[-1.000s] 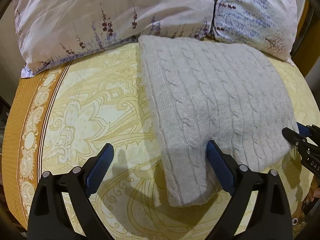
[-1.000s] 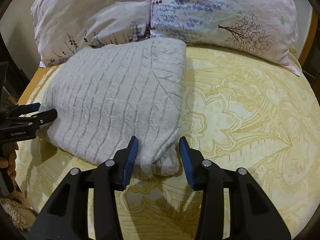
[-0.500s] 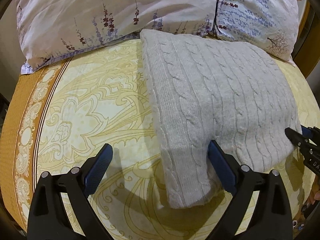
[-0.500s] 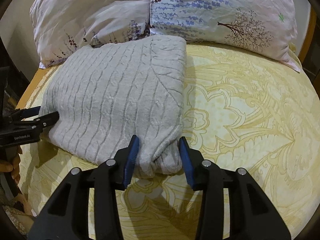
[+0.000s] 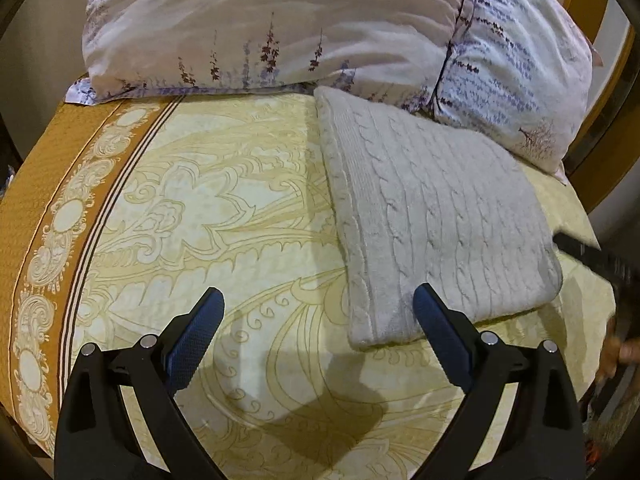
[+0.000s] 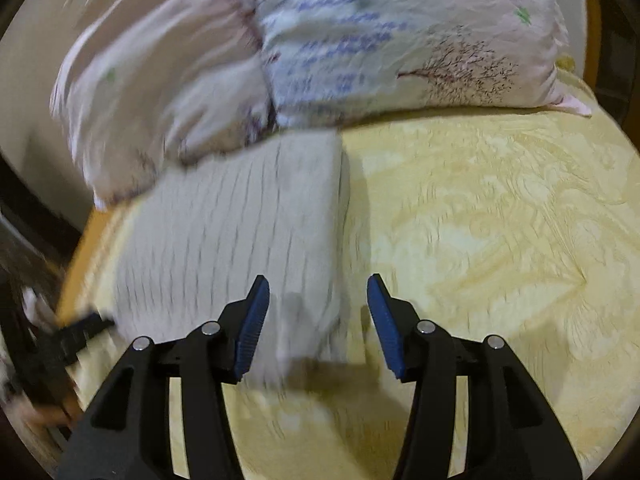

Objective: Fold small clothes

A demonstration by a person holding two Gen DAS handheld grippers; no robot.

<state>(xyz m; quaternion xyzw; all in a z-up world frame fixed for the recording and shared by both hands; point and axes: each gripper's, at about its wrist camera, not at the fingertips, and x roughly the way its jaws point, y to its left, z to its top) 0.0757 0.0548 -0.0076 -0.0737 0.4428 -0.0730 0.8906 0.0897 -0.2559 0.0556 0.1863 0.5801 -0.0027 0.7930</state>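
A folded grey cable-knit sweater [image 5: 432, 224] lies flat on the yellow patterned bedspread [image 5: 208, 216], its far edge against the pillows. My left gripper [image 5: 318, 312] is open and empty, above the sweater's near left corner. In the blurred right wrist view the sweater [image 6: 240, 232] lies ahead and to the left. My right gripper [image 6: 318, 300] is open and empty, its jaws straddling the sweater's near right corner without gripping it. The right gripper's tip [image 5: 588, 256] shows at the sweater's right edge in the left wrist view.
Two floral pillows [image 5: 280, 28] [image 5: 516, 80] lie across the head of the bed. An orange patterned border [image 5: 44, 216] runs along the bed's left edge. A wooden headboard [image 5: 600, 80] stands at the right. Bare bedspread [image 6: 500, 220] extends right of the sweater.
My right gripper has opened and let go of the sweater's corner, and is moving fast. Both grippers have pulled back from the sweater. The sweater now lies flat.
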